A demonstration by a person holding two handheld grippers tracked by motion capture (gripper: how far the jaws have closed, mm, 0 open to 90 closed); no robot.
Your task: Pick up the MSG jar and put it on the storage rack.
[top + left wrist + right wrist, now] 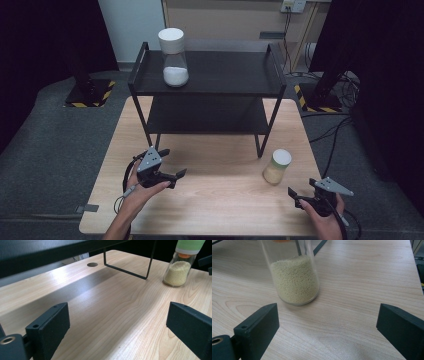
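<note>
Just ahead of your right gripper (328,325), whose jaws stand wide apart, the grain jar (295,277) sits upright on the table (367,277). Your left gripper (117,330) gapes too, well away.

Left hand-held gripper (172,176) and right hand-held gripper (300,192) gape wide.

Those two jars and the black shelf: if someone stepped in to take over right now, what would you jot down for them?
Left gripper: open, holding nothing, low over the light wooden table.
Right gripper: open, holding nothing, aimed at the clear glass jar of yellowish grains, not touching it.
That jar stands upright on the table by the right front leg of the black two-tier metal shelf.
The clear glass jar of white powder with a white lid stands on the shelf's top tier.
Done: nothing visibly gripped yet.
Left: probably grasp the grain jar.
</note>
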